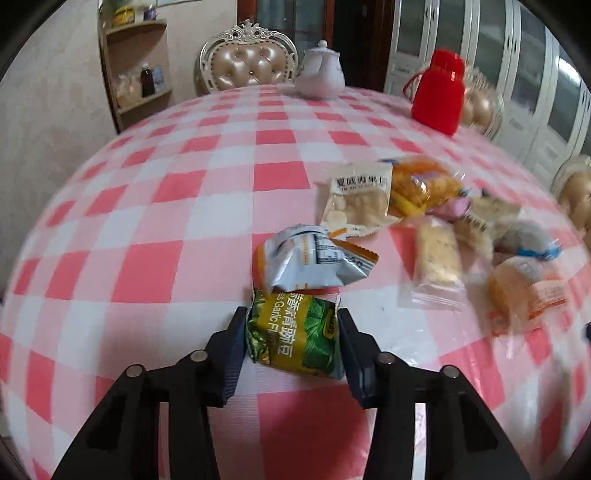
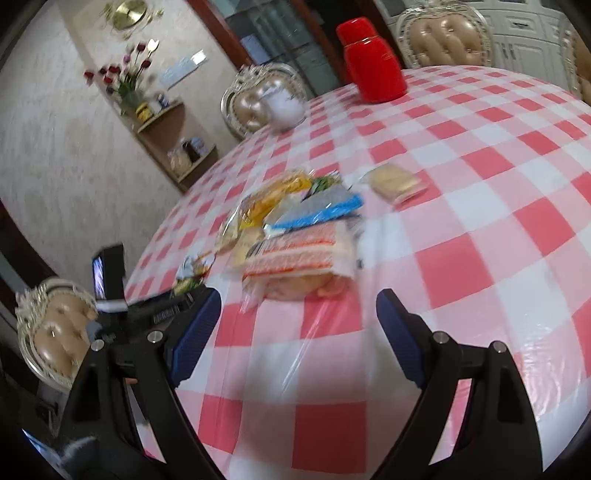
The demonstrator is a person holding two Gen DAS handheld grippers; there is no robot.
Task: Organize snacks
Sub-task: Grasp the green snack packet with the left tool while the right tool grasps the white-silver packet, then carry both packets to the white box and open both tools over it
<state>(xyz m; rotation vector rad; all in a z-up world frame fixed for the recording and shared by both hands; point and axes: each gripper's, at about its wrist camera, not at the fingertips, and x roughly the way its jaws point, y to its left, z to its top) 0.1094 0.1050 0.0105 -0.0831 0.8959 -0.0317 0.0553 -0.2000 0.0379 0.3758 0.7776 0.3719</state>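
Note:
In the left wrist view my left gripper (image 1: 291, 332) is shut on a green garlic-flavour pea packet (image 1: 295, 334), held just above the checked tablecloth (image 1: 147, 221). A crumpled silver-and-orange packet (image 1: 314, 260) lies just beyond it. A heap of several snack packets (image 1: 443, 214) lies to the right. In the right wrist view my right gripper (image 2: 297, 317) is open and empty, just short of an orange-striped bread packet (image 2: 295, 258) at the near end of the snack heap (image 2: 295, 210). A lone cracker packet (image 2: 397, 182) lies to the right of the heap.
A red thermos (image 1: 439, 92) (image 2: 371, 59) and a white teapot (image 1: 321, 72) stand at the far side of the table. Padded chairs (image 1: 245, 64) (image 2: 445, 35) ring the table. A corner shelf (image 1: 136, 66) with jars stands by the wall.

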